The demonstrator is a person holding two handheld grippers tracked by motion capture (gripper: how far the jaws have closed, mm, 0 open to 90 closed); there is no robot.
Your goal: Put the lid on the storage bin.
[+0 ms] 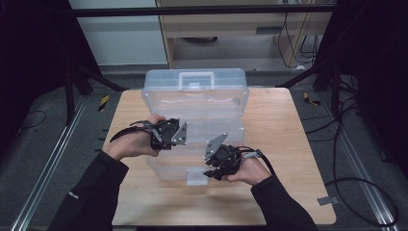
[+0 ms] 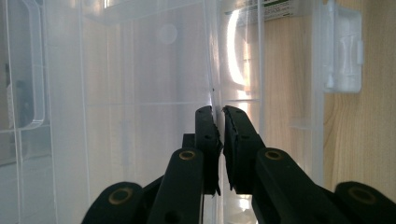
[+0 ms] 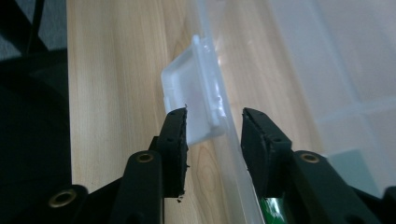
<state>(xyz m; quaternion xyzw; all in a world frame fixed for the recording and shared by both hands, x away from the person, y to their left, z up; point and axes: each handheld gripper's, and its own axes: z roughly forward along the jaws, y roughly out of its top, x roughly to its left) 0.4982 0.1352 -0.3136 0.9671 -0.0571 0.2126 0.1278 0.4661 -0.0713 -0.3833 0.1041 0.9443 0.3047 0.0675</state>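
1. The left hand-held gripper is clenched on a thin clear wall of the box, its pads pinching the plastic edge between them. From above, this hand-held gripper sits over the left middle of the box.

2. The right hand-held gripper stands released, jaws apart, straddling the box's front rim with the white latch between them. The left pad is just beside the latch; the right pad stands off the wall, so nothing is squeezed yet.

3. The box rests in the middle of the desk, its lid raised at the back with the handle at the far end.

4. It is judged light and apparently empty, stiff at rims and corners but springy in the flat panels. The plastic is smooth, so pads may slide on it. Thin walls and the latch hinge could crack under a hard squeeze.

5. The best holds seem to be the rims, the handle, or the latch tab, gripped squarely.

6. Hard to read: clear layers overlap, so the wall the left pads hold, divider or side, cannot be told. The box's inside is washed out by glare. A green patch near the right jaw is cut off and unidentifiable.
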